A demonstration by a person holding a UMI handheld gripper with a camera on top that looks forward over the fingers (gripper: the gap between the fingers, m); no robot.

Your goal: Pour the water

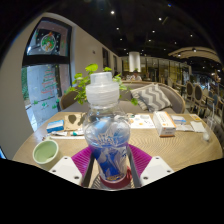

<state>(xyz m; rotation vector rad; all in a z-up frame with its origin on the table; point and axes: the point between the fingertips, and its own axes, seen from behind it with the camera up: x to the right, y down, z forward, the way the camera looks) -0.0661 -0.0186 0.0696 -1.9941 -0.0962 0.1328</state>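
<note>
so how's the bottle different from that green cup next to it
The bottle is tall, clear plastic with a white cap and blue print; the green cup is low, opaque and open-topped. The bottle sits between the fingers of the gripper, while the cup stands apart to the side, untouched. Both are upright over the wooden table.
</note>
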